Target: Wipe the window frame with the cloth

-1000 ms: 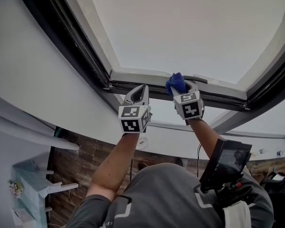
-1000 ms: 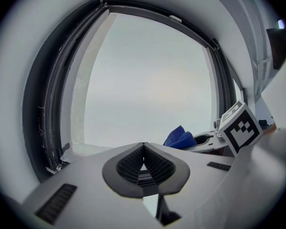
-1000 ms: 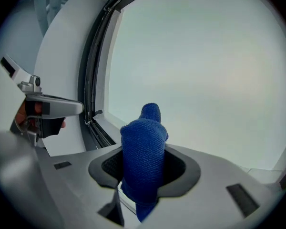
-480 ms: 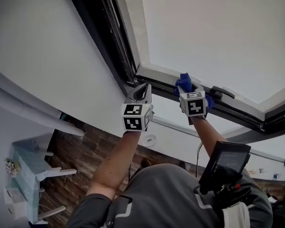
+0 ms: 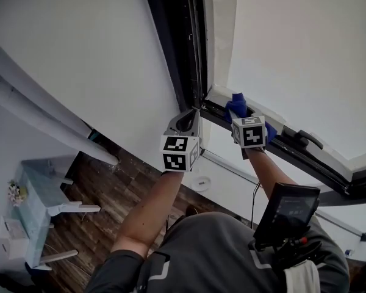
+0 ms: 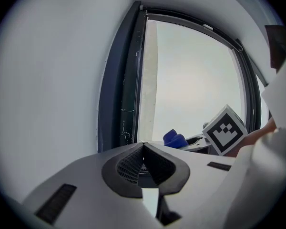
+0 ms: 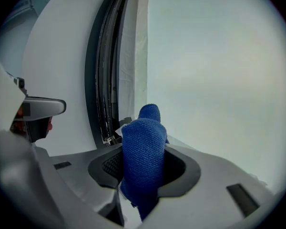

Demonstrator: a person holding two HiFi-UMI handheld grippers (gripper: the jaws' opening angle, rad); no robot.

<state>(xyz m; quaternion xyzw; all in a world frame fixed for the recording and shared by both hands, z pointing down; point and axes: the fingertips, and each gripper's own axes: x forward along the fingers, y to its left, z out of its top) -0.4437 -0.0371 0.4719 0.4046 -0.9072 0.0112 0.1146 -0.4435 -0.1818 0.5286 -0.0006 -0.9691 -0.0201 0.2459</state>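
The blue cloth (image 5: pixel 236 105) sticks out of my right gripper (image 5: pixel 240 112), which is shut on it. It presses on the white sash (image 5: pixel 218 47) right at the lower corner of the dark window frame (image 5: pixel 182 47). In the right gripper view the cloth (image 7: pixel 143 161) fills the jaws of the right gripper (image 7: pixel 144 149), with the frame's tracks (image 7: pixel 105 80) just behind. My left gripper (image 5: pixel 193 114) is shut and empty, its tips at the frame corner, just left of the cloth. In the left gripper view the left gripper (image 6: pixel 143 145) faces the frame (image 6: pixel 126 80), with the cloth (image 6: pixel 174 138) to its right.
A window handle (image 5: pixel 309 140) sits on the lower sash right of my right gripper. A white pipe (image 5: pixel 36 108) runs along the wall at left. Far below are a pale blue shelf unit (image 5: pixel 43 206) and wooden floor (image 5: pixel 110 206). A dark device (image 5: pixel 287 212) hangs at the person's chest.
The right gripper has slid the cloth left along the lower sash, from near the handle into the frame corner. The left gripper stayed beside it, and the head view swung round.
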